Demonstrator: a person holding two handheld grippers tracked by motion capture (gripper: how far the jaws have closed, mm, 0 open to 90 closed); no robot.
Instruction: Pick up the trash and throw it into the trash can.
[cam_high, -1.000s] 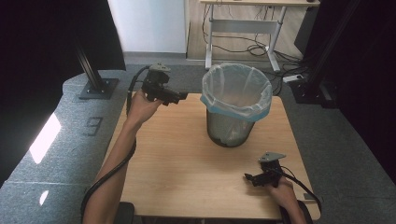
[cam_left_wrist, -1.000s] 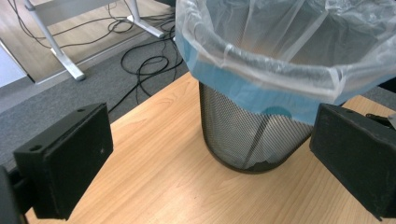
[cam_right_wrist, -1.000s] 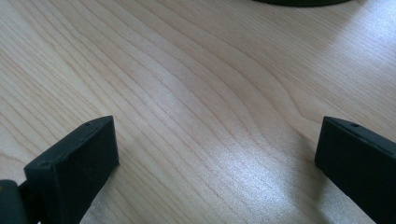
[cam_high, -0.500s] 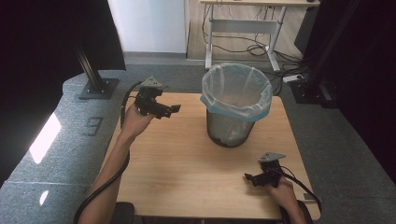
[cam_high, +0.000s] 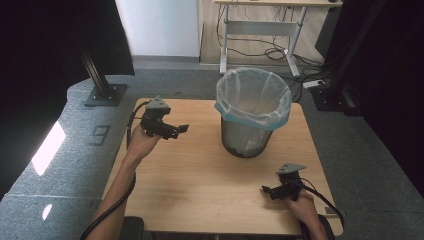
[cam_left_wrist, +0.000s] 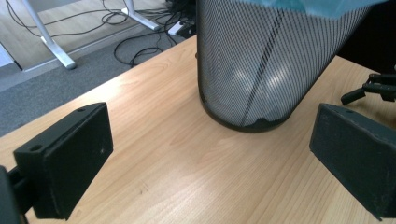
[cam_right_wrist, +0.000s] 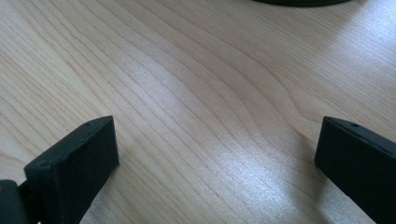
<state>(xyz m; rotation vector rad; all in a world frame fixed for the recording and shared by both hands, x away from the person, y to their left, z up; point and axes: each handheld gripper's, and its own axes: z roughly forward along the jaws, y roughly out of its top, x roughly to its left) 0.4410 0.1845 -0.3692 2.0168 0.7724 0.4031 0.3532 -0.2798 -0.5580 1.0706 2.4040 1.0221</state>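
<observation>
Jaws wide on both grippers, holding nothing; mesh bin (cam_high: 252, 131) possibly holds something.

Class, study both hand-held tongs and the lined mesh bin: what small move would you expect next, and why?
Probably the left tongs ease forward toward the mesh bin: they are open, empty and aimed at its base, while the right tongs sit open, low over the bare table.

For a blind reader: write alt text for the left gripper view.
A black mesh wastebasket with a blue-edged liner stands on a wooden table, framed between the left gripper's two open black jaws. The right gripper shows at the far edge.
</observation>
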